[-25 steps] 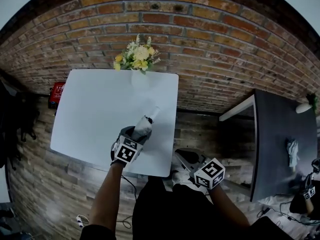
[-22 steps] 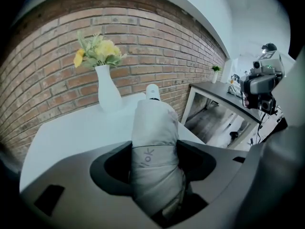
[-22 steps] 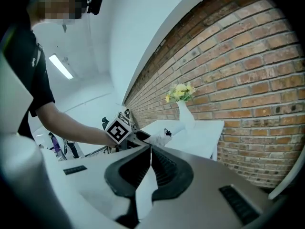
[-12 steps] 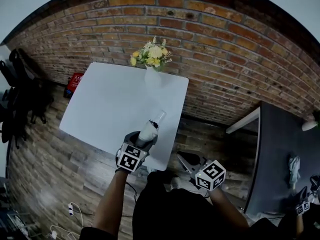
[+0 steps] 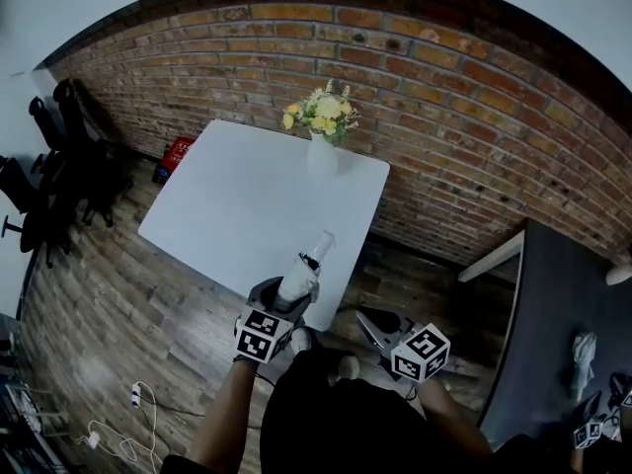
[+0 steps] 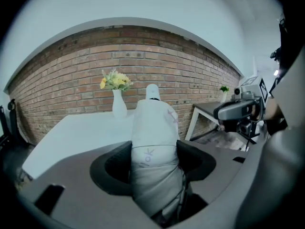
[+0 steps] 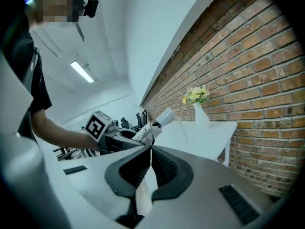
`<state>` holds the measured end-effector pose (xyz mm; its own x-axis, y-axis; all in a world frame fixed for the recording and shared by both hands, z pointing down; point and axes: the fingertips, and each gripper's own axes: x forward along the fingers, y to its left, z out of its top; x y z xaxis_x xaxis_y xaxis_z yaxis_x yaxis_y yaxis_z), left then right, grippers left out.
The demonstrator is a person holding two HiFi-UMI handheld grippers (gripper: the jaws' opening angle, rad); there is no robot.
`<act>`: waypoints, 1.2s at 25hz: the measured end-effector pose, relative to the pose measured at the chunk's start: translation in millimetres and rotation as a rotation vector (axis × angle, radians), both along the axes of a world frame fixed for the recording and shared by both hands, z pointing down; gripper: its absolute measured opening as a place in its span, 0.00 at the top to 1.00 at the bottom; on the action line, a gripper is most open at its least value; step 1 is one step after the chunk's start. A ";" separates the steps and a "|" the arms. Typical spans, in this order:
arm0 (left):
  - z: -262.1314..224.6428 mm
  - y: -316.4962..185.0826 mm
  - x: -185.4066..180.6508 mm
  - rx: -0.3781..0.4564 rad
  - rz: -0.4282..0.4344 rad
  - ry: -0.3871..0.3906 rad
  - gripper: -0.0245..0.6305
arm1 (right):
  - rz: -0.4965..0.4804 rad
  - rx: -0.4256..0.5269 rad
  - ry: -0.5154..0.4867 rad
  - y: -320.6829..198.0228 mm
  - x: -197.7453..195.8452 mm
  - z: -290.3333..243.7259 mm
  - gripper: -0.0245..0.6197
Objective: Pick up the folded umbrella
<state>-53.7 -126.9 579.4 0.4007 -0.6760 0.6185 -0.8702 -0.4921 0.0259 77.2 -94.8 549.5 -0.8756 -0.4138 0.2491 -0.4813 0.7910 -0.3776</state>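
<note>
Left tool is clamped on the folded umbrella. The jaws are set wide, and both pads are pressed against the sides of the pale grey bundle, roughly midway along it. A strap is seen wrapped round the fabric at the grip line. The umbrella's white cap end, with a dark collar under it, is pointed away from the person, across the white surface.

The umbrella is held over the near edge of the surface, close to its near right corner. It appears clear of the top, and no contact with it can be made out in the right gripper view.

Right tool is closed, with the jaw tips brought together. Only a thin pale sliver is seen in the gap behind them, and nothing is gripped. It is held off the surface, beyond the near right corner, over the wooden floor.

A white vase with yellow and white flowers is stood at the far edge of the surface, against the brick wall. A red item is seen on the floor by the surface's far left corner. Dark chairs are grouped well to the left of the surface. A dark table is placed well to its right.
</note>
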 end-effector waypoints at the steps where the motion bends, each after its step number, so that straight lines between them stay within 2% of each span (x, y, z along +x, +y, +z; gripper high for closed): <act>1: -3.9 4.6 0.3 0.005 -0.009 0.010 0.53 | -0.002 0.000 -0.002 0.9 0.2 -0.4 0.93; 14: -42.0 37.0 -9.3 0.079 -0.087 0.145 0.53 | 0.007 0.045 -0.015 2.0 -7.8 -19.9 0.93; 19: -55.2 44.5 -35.1 0.101 -0.137 0.229 0.53 | 0.041 0.062 -0.045 -4.0 -21.5 -36.5 0.93; 30: -97.5 41.3 -97.1 0.188 -0.175 0.410 0.53 | 0.110 0.114 -0.101 -14.5 -59.8 -78.4 0.93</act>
<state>-150.8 -85.5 481.9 0.4564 -0.8397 0.2941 -0.8768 -0.3683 0.3090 17.4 -109.3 471.1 -0.8415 -0.5293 0.1084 -0.5318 0.7760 -0.3392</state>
